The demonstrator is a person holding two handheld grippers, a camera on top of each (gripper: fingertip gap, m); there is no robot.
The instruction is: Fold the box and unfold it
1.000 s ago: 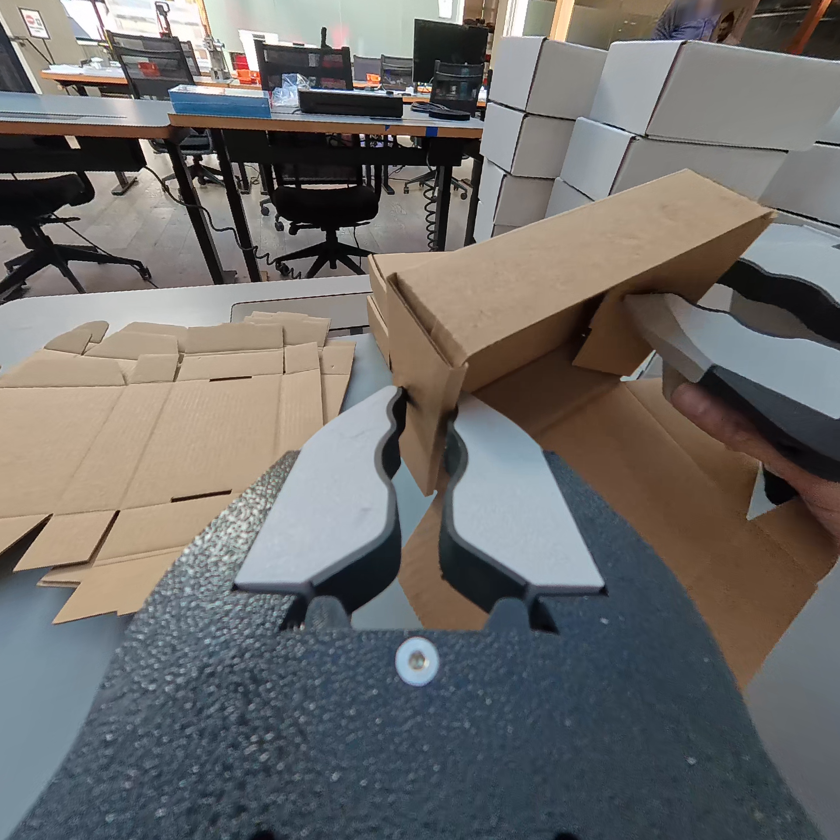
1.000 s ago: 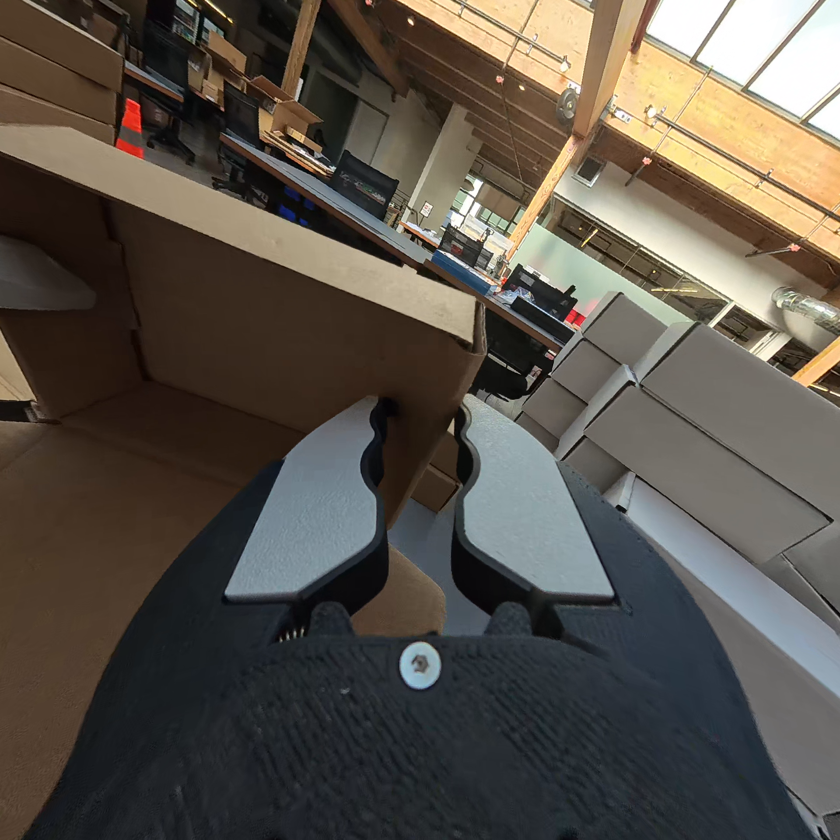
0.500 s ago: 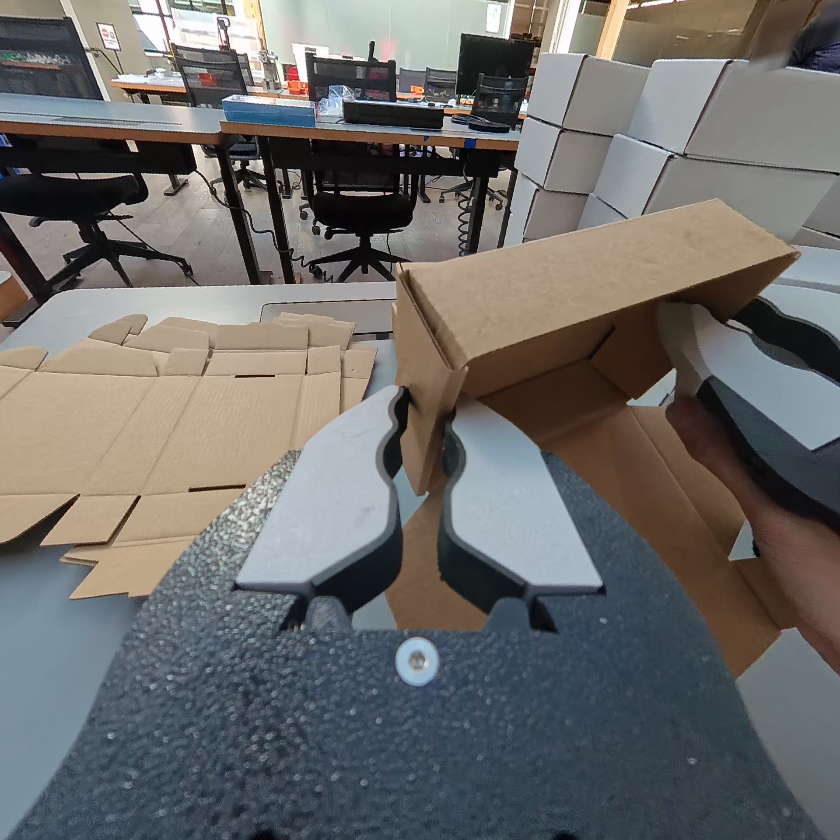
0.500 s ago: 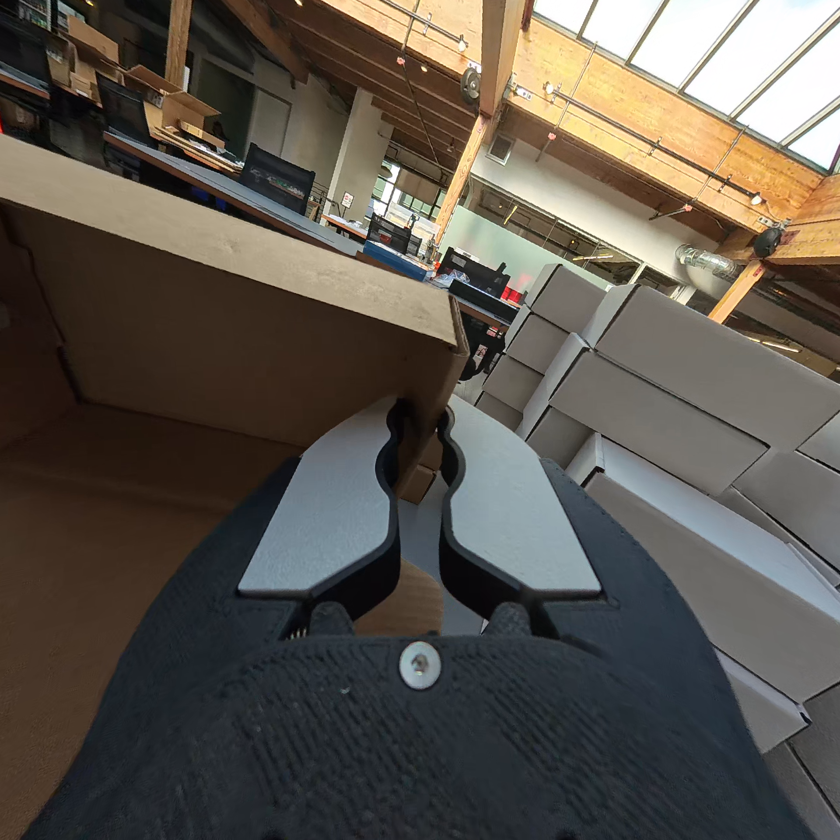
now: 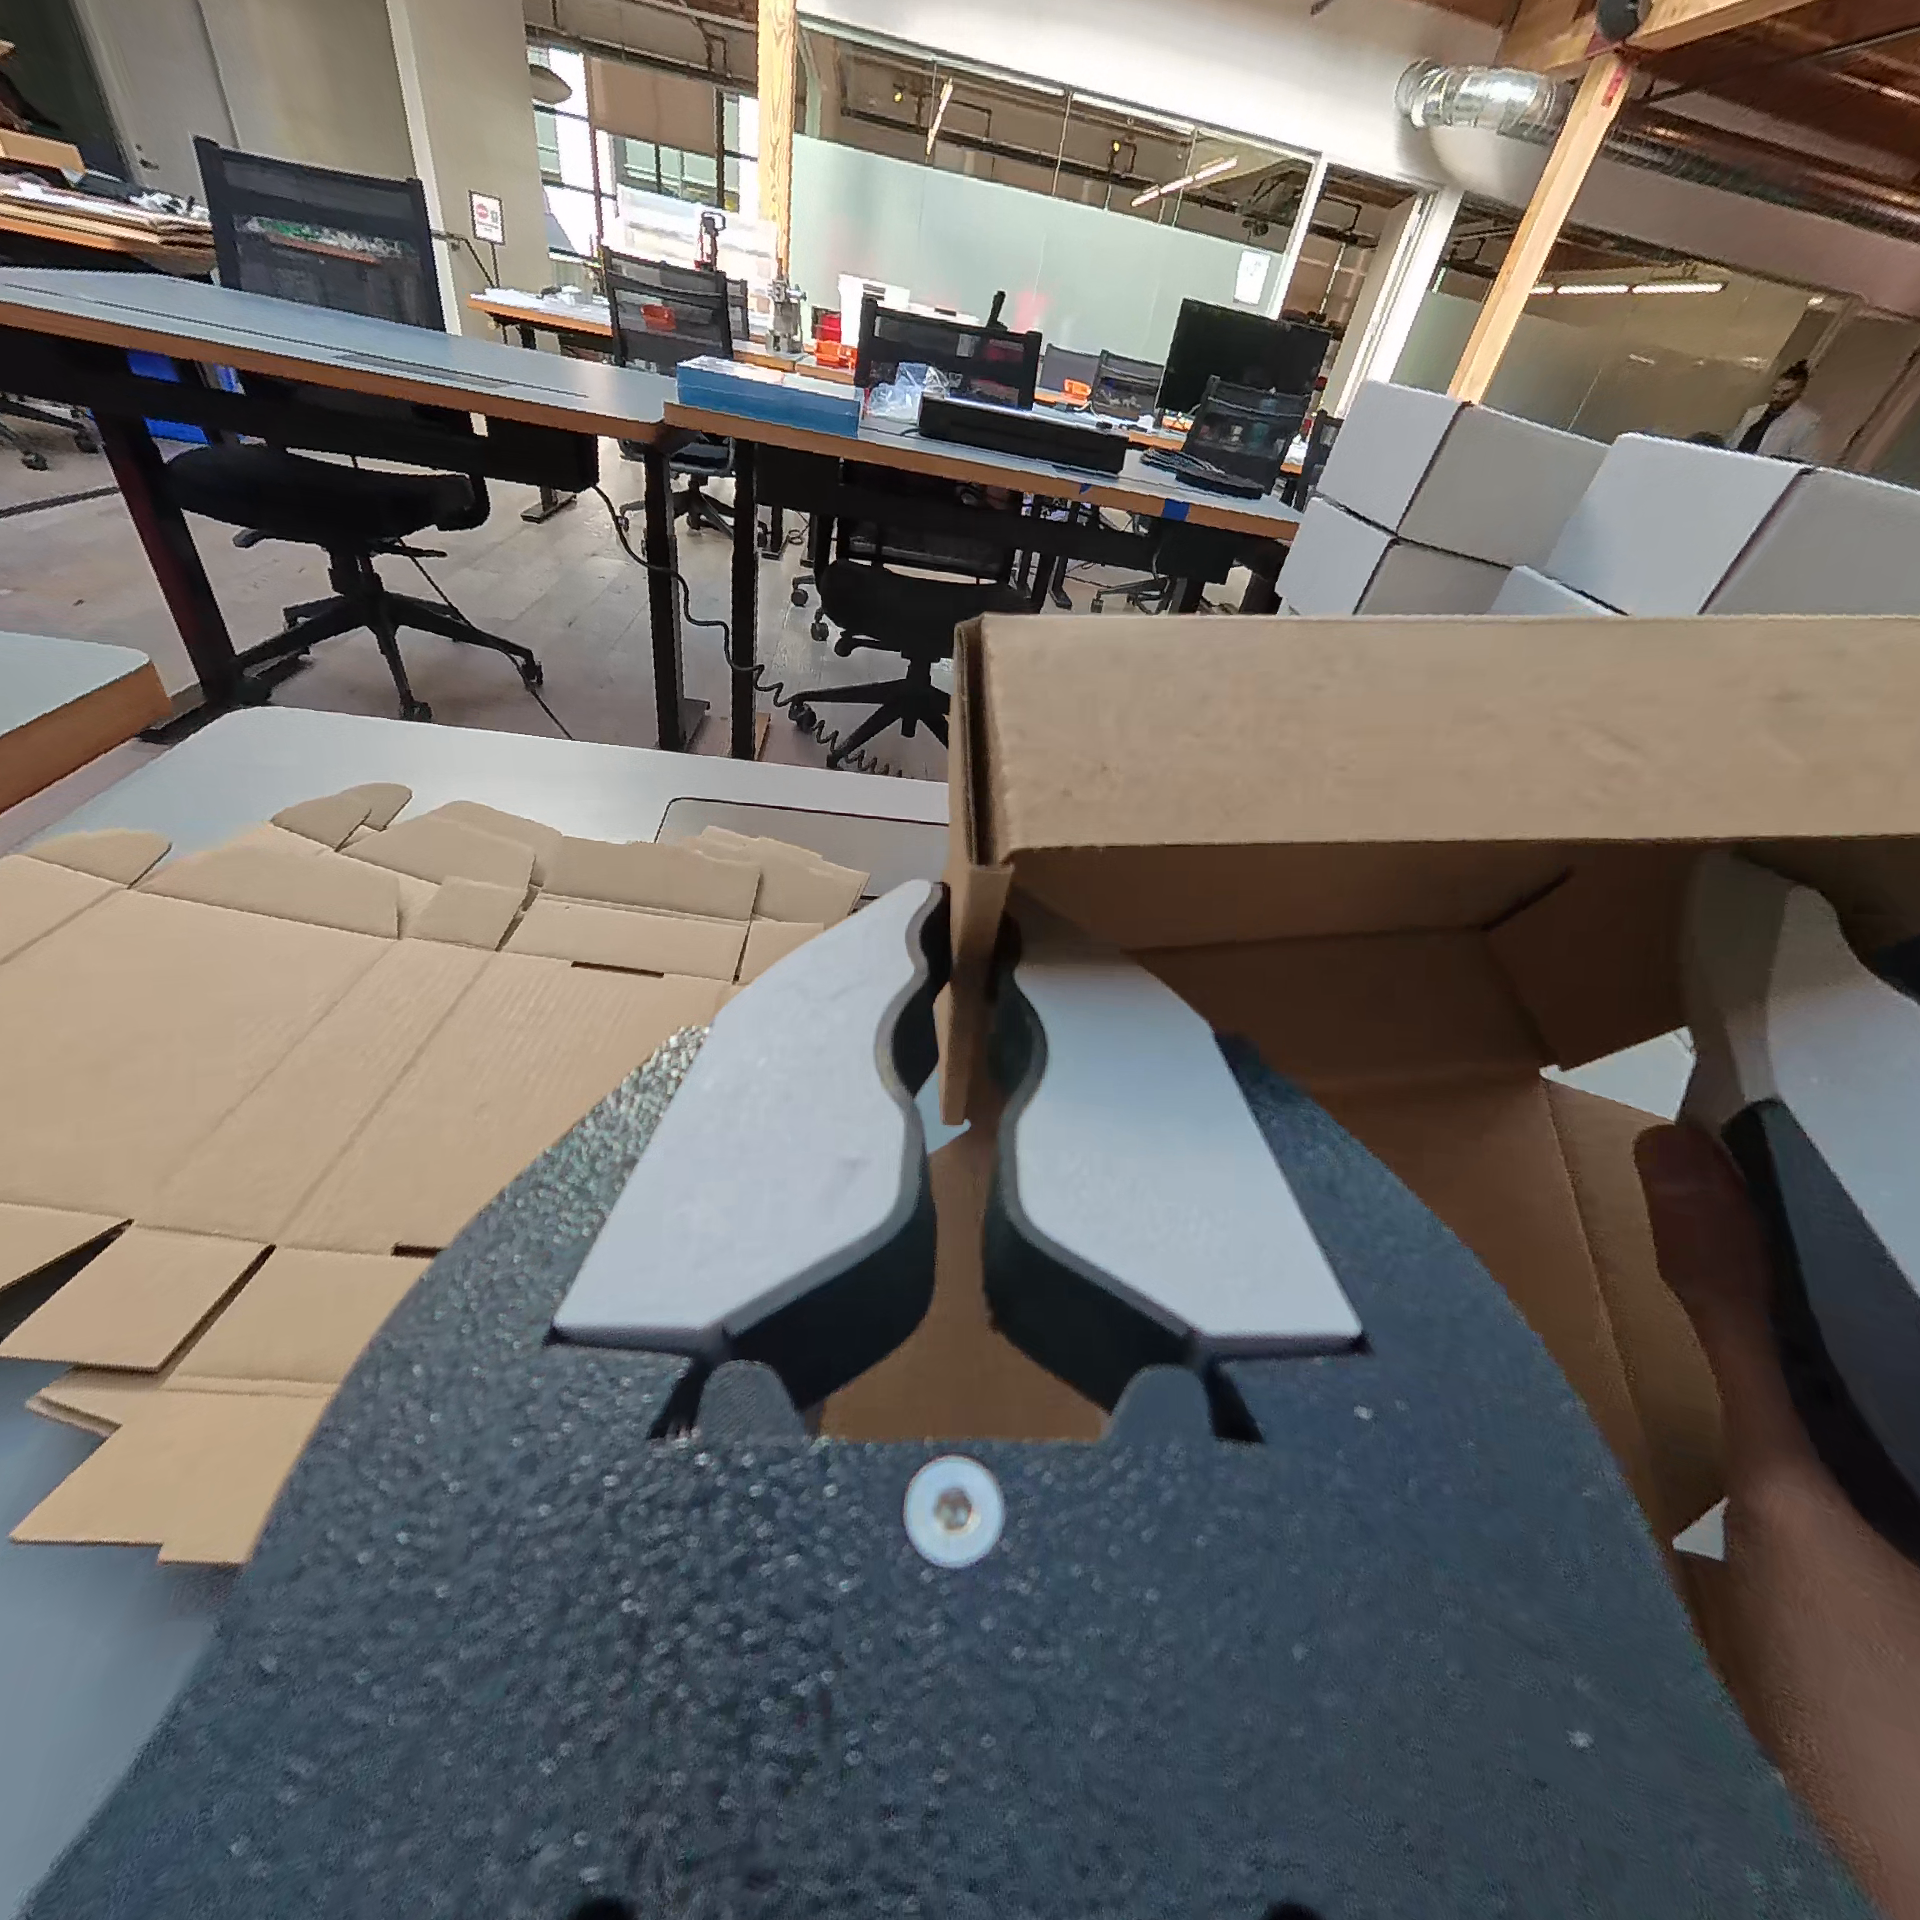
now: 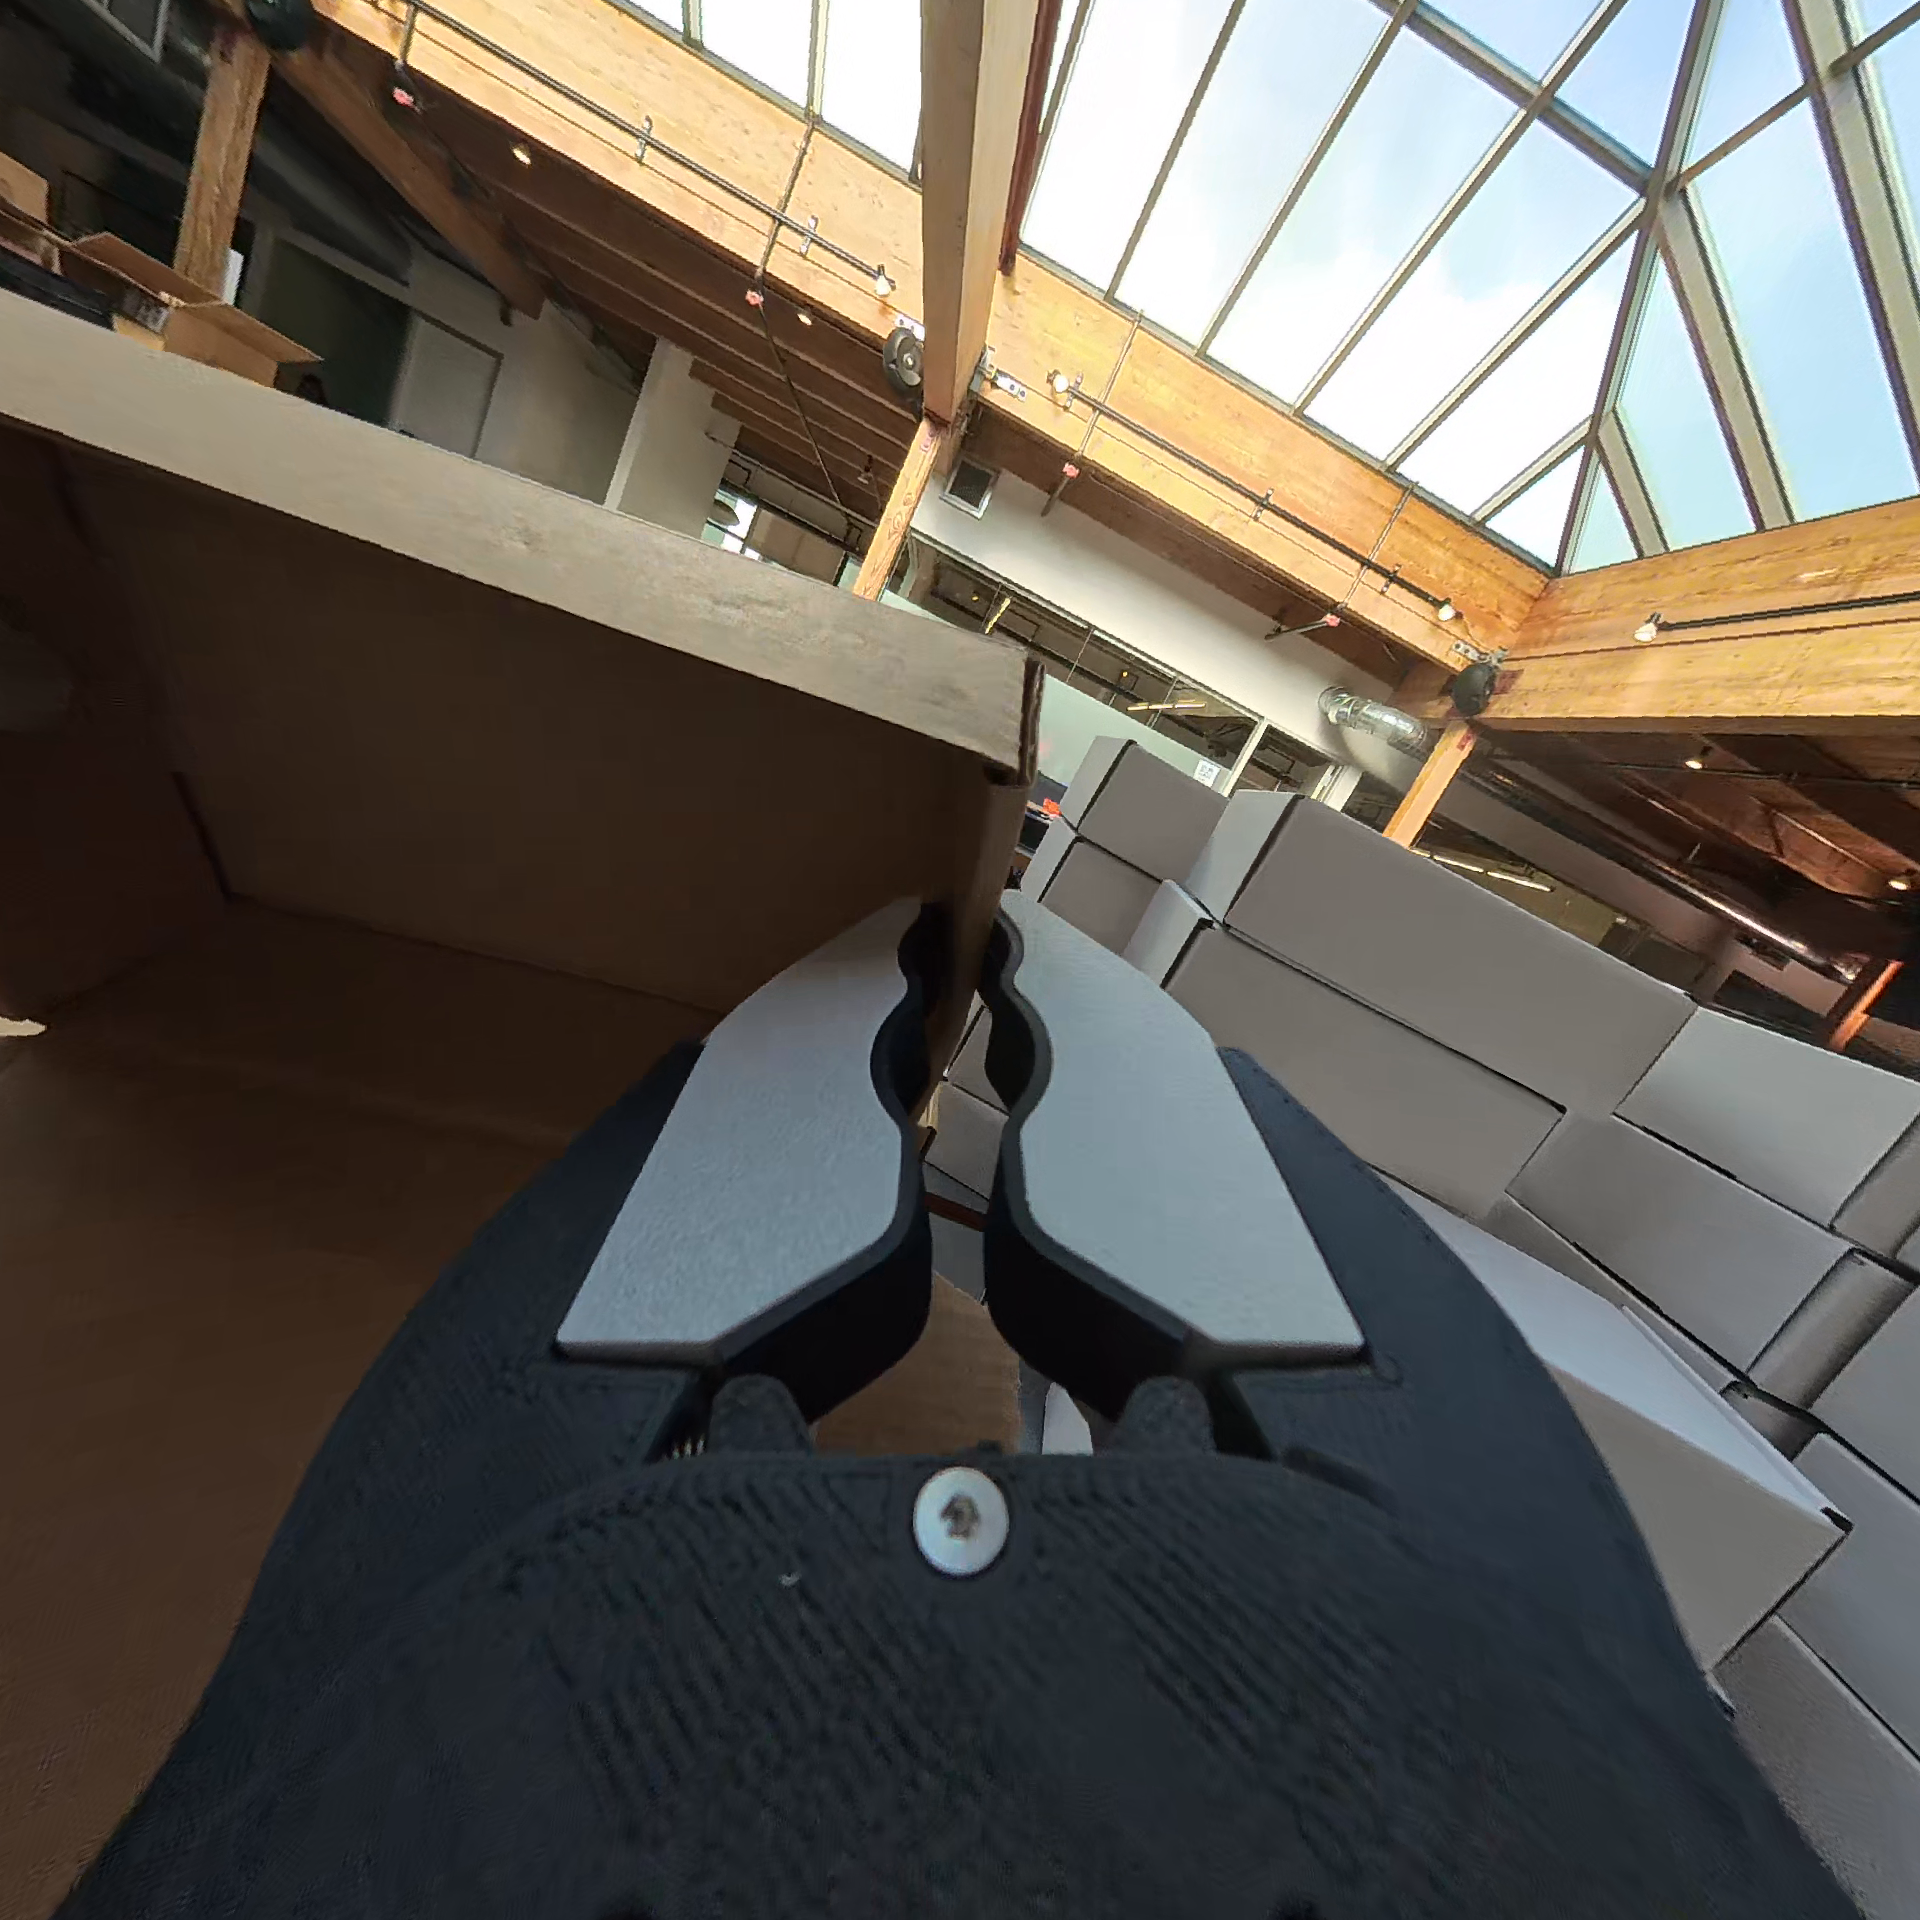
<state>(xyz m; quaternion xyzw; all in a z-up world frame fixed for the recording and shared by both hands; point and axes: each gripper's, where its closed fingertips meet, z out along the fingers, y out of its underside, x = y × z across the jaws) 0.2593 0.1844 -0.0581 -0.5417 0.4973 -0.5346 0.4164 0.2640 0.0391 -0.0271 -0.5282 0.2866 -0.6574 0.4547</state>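
A brown cardboard box [image 5: 1434, 727], partly folded, is held up between both grippers with its open inside facing me. My left gripper [image 5: 971, 935] is shut on the box's left side wall. My right gripper [image 6: 961, 940] is shut on the box's right side wall [image 6: 987, 883]; it also shows at the right edge of the left wrist view [image 5: 1787, 997], held by a hand [image 5: 1766, 1455]. The box's inside [image 6: 468, 831] fills the left of the right wrist view. The box's lower panel [image 5: 1558, 1195] slopes down toward me.
A pile of flat unfolded cardboard blanks [image 5: 312, 1039] lies on the grey table [image 5: 468, 758] at the left. White boxes [image 6: 1455, 987] are stacked at the right. Desks, office chairs [image 5: 914, 582] and monitors stand behind the table.
Both grippers have lifted and tilted the box so its top wall is now level. Both views look higher up than before. The right gripper's jaws have closed tighter on the wall.
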